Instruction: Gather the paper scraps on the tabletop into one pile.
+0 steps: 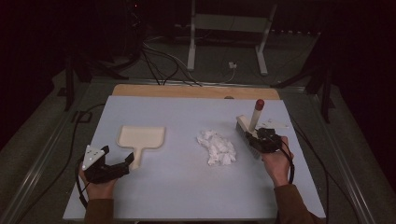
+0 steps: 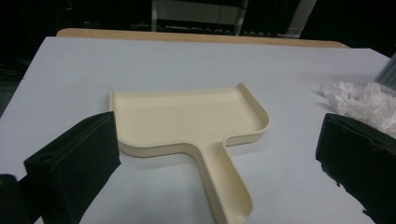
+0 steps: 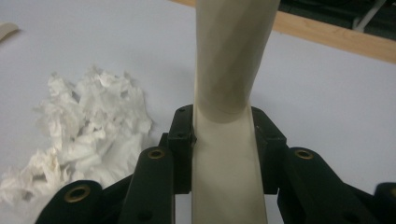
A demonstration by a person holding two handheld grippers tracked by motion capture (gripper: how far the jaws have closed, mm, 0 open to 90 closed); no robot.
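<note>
Cream plastic on a pale blue table [image 1: 187,196]: the right gripper [image 1: 259,138] clamps its jaws on the brush [image 1: 250,128], handle tilted toward one o'clock; the crumpled white paper [image 1: 216,147] lies just beside it at nine o'clock; the dustpan [image 1: 140,138] sits beyond at nine, handle toward six, between the spread jaws of the nearer left gripper [image 1: 126,163], gripping nothing.

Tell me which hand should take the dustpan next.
Left. The left gripper is open right at the dustpan handle, which lies between its fingers untouched. The right gripper is shut on the brush, beyond the paper scraps.
</note>
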